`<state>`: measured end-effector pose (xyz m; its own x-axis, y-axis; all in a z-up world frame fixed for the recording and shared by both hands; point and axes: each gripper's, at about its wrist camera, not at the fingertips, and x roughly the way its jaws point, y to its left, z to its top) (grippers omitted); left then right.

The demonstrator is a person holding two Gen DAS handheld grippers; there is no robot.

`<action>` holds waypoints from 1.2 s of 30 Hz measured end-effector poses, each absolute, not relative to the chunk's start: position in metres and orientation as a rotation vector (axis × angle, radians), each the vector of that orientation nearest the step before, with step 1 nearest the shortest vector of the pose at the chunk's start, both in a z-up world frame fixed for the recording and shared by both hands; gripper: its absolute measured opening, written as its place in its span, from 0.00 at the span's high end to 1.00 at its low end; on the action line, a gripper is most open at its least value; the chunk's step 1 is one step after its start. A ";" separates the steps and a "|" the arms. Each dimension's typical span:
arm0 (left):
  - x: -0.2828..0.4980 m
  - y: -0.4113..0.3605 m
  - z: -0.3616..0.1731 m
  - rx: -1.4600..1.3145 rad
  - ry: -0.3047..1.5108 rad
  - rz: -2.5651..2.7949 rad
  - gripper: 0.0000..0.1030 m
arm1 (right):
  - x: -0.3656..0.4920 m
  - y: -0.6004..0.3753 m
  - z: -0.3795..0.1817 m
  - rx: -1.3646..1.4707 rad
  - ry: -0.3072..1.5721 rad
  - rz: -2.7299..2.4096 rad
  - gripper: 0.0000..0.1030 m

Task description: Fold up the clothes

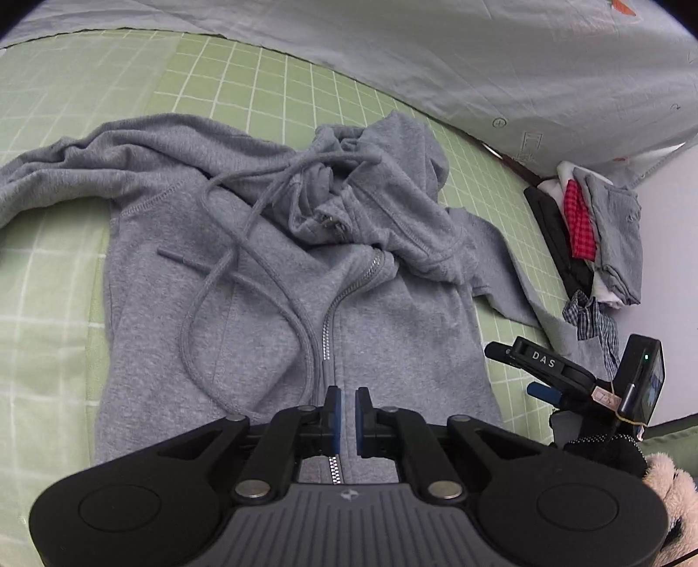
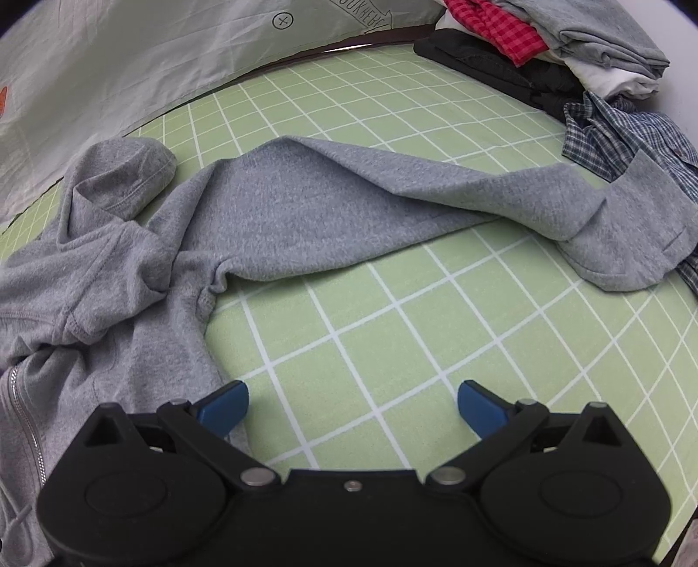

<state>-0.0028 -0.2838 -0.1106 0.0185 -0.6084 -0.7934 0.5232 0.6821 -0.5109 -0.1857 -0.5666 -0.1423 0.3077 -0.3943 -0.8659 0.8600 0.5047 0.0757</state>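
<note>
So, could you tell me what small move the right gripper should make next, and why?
Probably reach forward and close on the sleeve. The right gripper is open above the green sheet, holding nothing, while the hoodie lies zipper-up with that sleeve stretched out sideways, its cuff on the plaid shirt. The left gripper looks nearly shut over the zipper.

Hoodie [image 1: 279, 305] lower hem hidden behind left hand-held gripper [image 1: 347, 410]; couldn't tell whether pads nipped the zipper [image 1: 328, 331]. Left sleeve cut off at frame edge. In right-wrist view, hoodie body [image 2: 279, 218] cut off at left edge. Clothes pile [image 2: 545, 52] cropped at top. Print on grey sheet [image 2: 362, 19] partly cropped, unreadable.
</note>
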 end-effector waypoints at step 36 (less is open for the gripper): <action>0.193 -0.287 -0.150 0.242 1.072 -0.602 0.94 | 0.027 -0.601 -0.087 0.444 0.663 -0.442 0.92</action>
